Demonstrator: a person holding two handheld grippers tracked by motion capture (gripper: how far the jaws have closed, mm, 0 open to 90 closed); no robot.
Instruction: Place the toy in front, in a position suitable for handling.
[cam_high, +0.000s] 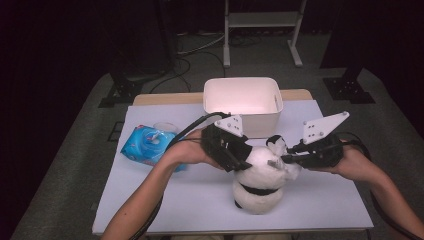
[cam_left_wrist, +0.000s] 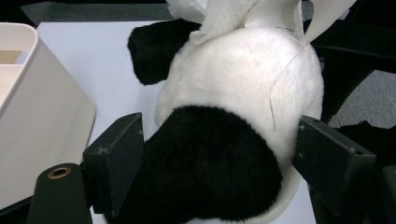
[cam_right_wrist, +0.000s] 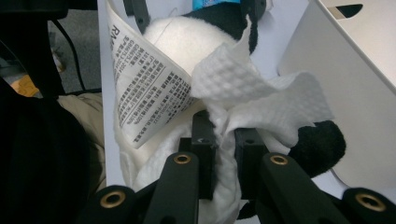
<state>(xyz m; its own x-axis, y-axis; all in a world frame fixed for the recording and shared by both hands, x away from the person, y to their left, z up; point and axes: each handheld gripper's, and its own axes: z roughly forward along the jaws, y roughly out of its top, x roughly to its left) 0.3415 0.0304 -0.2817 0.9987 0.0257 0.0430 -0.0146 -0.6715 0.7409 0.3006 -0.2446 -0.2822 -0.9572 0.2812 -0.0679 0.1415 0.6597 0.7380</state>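
The one bit of print I can make out sits on the white care tag (cam_right_wrist: 147, 93) sewn to the plush panda (cam_right_wrist: 187, 39), seen in the right gripper view. It carries dense rows of small black characters running slantwise across the tag, too fine for me to read. Along its upper edge I see larger capital letters that start with "RA"; the rest is cut off. The blue wet-wipe pack (cam_high: 147, 145) on the table in the high view has a printed top, but I cannot read anything on it from here.
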